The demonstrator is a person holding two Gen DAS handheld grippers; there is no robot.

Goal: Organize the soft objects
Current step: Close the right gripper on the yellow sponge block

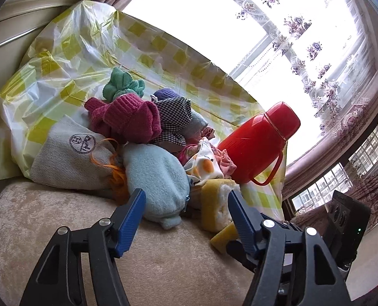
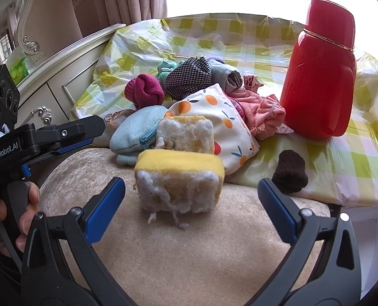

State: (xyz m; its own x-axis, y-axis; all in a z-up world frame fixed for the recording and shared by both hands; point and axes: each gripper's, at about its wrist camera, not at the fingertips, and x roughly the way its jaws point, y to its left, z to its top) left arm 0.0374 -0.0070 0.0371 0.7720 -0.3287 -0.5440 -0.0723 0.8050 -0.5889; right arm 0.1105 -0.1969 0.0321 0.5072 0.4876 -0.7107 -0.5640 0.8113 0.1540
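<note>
Yellow sponge (image 2: 180, 183) sits on the beige cushion (image 2: 189, 250) just ahead of my right jaws (image 2: 191, 199), which stand wide apart and empty. It looks light, squashy and frayed; I'd pinch its two short sides. My left jaws (image 1: 186, 207) are partly open, holding nothing.

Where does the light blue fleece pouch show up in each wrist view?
Left wrist: the light blue fleece pouch lies low at centre, just beyond the fingertips of the left gripper.
Right wrist: left of centre, behind the two yellow sponges.
Shared landmark: the red thermos.
</note>
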